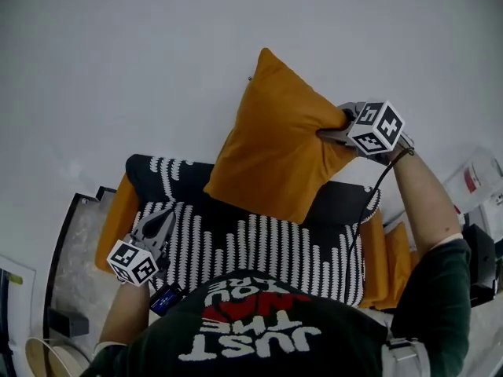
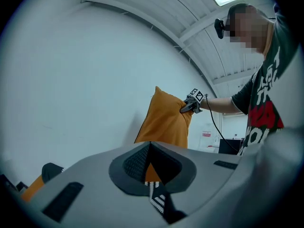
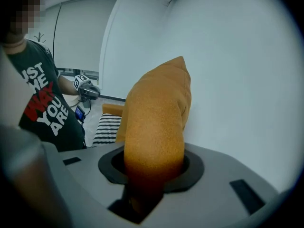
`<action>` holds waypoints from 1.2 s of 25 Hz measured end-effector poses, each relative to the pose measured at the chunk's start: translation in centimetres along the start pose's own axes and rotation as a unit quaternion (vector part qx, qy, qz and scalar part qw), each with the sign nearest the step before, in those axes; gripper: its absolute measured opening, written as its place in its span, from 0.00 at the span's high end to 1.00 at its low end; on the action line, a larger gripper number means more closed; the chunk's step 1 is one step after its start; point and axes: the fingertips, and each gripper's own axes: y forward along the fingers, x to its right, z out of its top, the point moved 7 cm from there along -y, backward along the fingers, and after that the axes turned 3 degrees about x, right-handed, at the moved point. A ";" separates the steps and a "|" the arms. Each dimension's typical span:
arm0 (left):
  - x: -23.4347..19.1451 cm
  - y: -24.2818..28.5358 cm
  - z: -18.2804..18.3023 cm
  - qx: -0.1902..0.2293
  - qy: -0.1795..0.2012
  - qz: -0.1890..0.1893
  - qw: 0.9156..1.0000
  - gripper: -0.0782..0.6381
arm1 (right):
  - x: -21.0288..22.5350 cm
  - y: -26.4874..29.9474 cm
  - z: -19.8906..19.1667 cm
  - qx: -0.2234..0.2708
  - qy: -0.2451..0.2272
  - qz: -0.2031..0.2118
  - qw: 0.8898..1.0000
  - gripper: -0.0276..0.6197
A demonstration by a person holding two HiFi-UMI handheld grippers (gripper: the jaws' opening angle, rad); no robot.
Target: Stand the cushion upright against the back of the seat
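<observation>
Currently, head view: orange cushion (image 1: pixel 271 144) is held aloft over striped seat (image 1: pixel 259 250), clear of dark backrest (image 1: pixel 334 203), one corner pinched by right gripper (image 1: pixel 339 130). Left gripper (image 1: pixel 167 214) is poised low at seat's left, tips closed, empty. Step judged: carry toward backrest. Next, lowering is needed, bottom edge onto seat, face leaned back.
Left gripper view: cushion is seen hanging diagonally; jaws are met at tips.
Right gripper view: only here is fabric seen bunched deep between narrowly parted jaws.

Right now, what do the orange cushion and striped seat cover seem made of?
Orange cushion: probably soft napped fabric, suede-like, matte; it creases where the right tool pinches it. Striped seat cover: likely woven or knitted cloth, matte, no shine.
</observation>
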 end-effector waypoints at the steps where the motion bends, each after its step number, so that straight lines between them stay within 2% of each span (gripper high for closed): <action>1: -0.1 -0.3 -0.1 -0.001 0.001 0.006 1.000 0.89 | 0.2 0.5 0.2 -0.004 -0.008 0.001 1.000 0.72; 8: -1.2 -1.6 -1.3 -0.018 -0.004 0.042 0.999 0.89 | 1.8 5.9 -1.0 -0.032 -0.037 0.019 0.999 0.71; 15: -2.3 -2.3 -2.5 -0.037 -0.020 0.061 0.997 0.89 | 1.5 11.7 -3.9 -0.053 -0.037 0.047 0.997 0.71; 19: -2.7 -1.7 -4.1 -0.051 -0.037 0.061 0.996 0.89 | 0.8 15.3 -6.5 -0.064 -0.033 0.056 0.996 0.71; 30: -2.9 0.0 -9.9 -0.093 -0.084 0.023 0.992 0.89 | -2.6 25.0 -13.7 -0.106 -0.031 0.084 0.990 0.71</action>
